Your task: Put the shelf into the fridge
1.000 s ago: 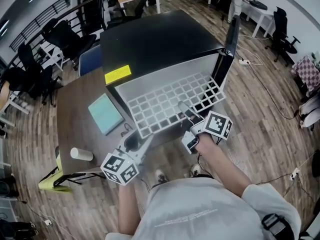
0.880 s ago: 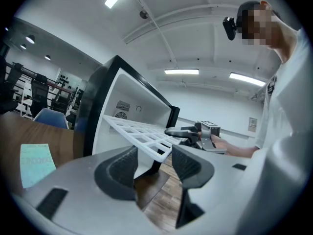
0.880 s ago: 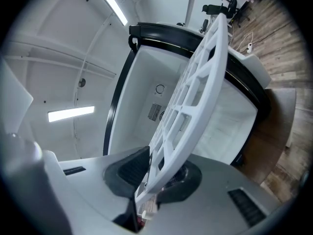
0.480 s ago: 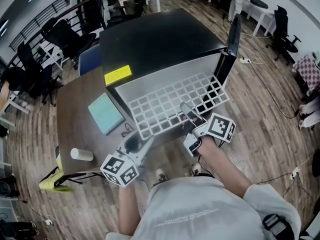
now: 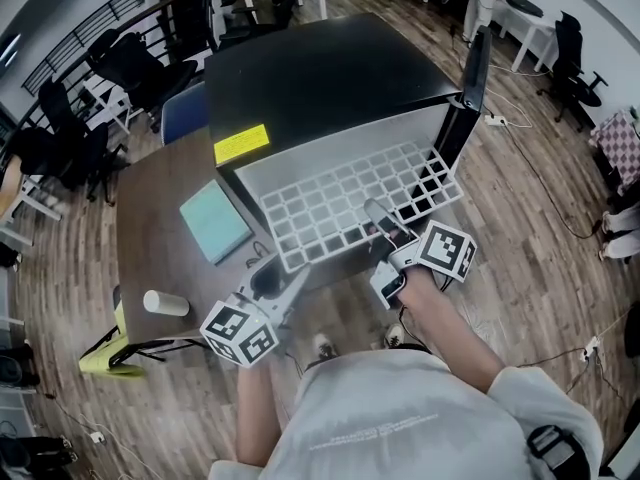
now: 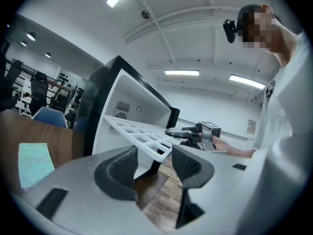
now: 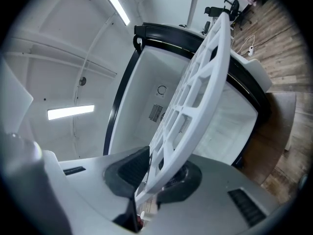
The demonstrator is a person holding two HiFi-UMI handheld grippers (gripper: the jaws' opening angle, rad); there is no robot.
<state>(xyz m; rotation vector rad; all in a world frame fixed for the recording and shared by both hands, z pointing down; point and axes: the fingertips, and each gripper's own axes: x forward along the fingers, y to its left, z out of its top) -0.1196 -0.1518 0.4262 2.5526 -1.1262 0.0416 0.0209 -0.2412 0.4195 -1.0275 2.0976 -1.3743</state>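
The head view looks steeply down from above the person onto the fridge (image 5: 330, 78). Each gripper view rides close behind its own jaws, facing the fridge's opening (all three share the white shelf (image 6: 135, 139)).

A teal pad (image 5: 215, 221) lies flat on the brown table (image 5: 150, 218); at seven o'clock from it, apart, a white cylinder (image 5: 165, 303) lies on its side.

Left gripper (image 5: 297, 278): I'm holding it tilted slightly down, jaws apart.
Right gripper (image 5: 373, 212): I'm holding it level, jaws clamping the shelf (image 5: 340, 203).
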